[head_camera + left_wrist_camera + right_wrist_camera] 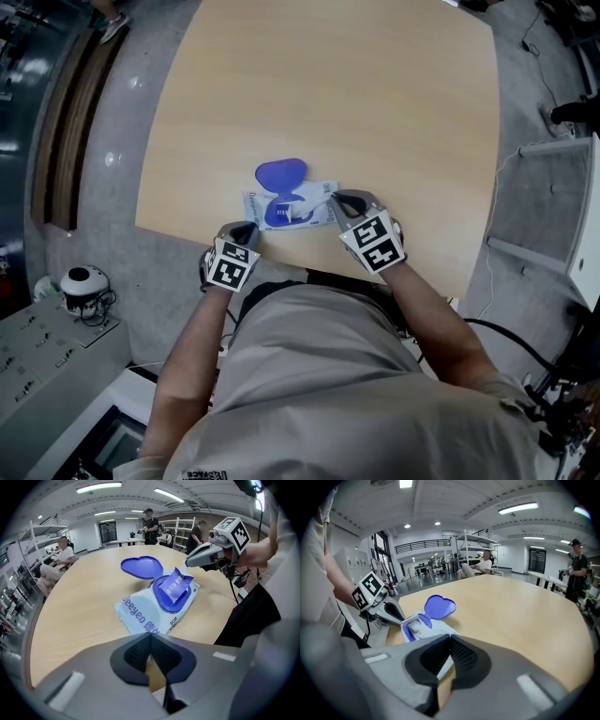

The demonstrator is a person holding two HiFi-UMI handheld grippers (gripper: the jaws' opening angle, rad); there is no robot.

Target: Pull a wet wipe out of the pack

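Note:
A pale blue wet wipe pack (291, 212) lies near the front edge of the wooden table (375, 103), its blue heart-shaped lid (280, 173) swung open. My right gripper (337, 200) is shut on a blue printed flap (175, 585) that stands up out of the pack's round opening. In the left gripper view that gripper (185, 566) pinches the flap's top. My left gripper (249, 228) is shut at the pack's near left end (140, 616), with the pack's edge running in behind its tips. The right gripper view has the left gripper (404, 618) at the pack's end.
The table's front edge runs just behind both grippers, against the person's body. Grey floor surrounds the table, with a white round device (82, 281) at the left and a grey cabinet (562, 216) at the right. People and shelving (47, 541) stand beyond the table.

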